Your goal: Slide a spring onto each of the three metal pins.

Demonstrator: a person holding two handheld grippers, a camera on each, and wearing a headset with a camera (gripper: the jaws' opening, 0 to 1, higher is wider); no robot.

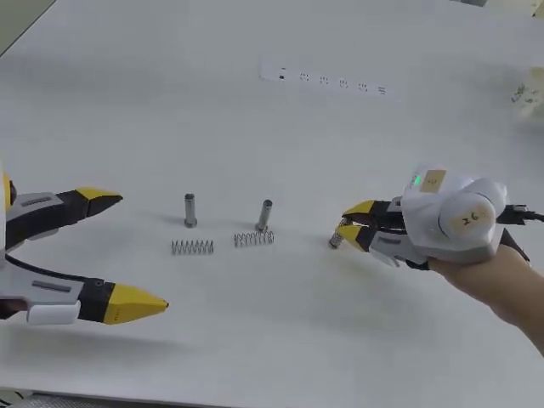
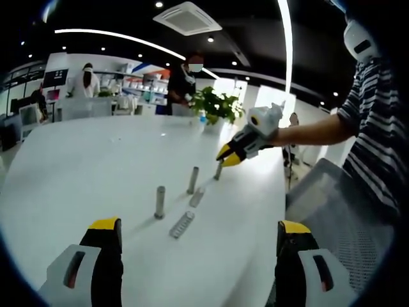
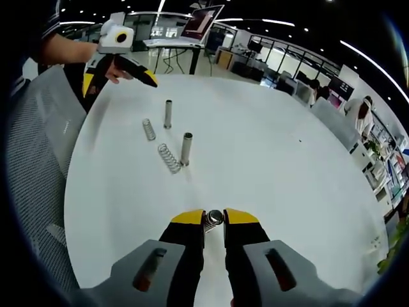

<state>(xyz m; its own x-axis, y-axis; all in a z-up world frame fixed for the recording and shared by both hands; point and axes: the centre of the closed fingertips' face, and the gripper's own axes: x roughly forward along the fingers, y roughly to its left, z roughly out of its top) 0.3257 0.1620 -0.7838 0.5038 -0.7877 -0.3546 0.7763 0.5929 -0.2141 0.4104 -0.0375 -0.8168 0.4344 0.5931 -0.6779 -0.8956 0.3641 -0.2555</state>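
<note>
Fingers [image 3: 190, 218] of the right gripper [image 1: 343, 228] clamped a pin [image 3: 215, 217], centre-right; left gripper [image 1: 143, 252] gaped wide at lower left.

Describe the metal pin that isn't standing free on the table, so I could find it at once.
On the white table, find the two upright pins, each with a spring lying in front. Go right from them to the right gripper; the third pin sits at its yellow tips. Unlike its neighbours, it is pinched between the jaws, with no loose spring beside it.
</note>
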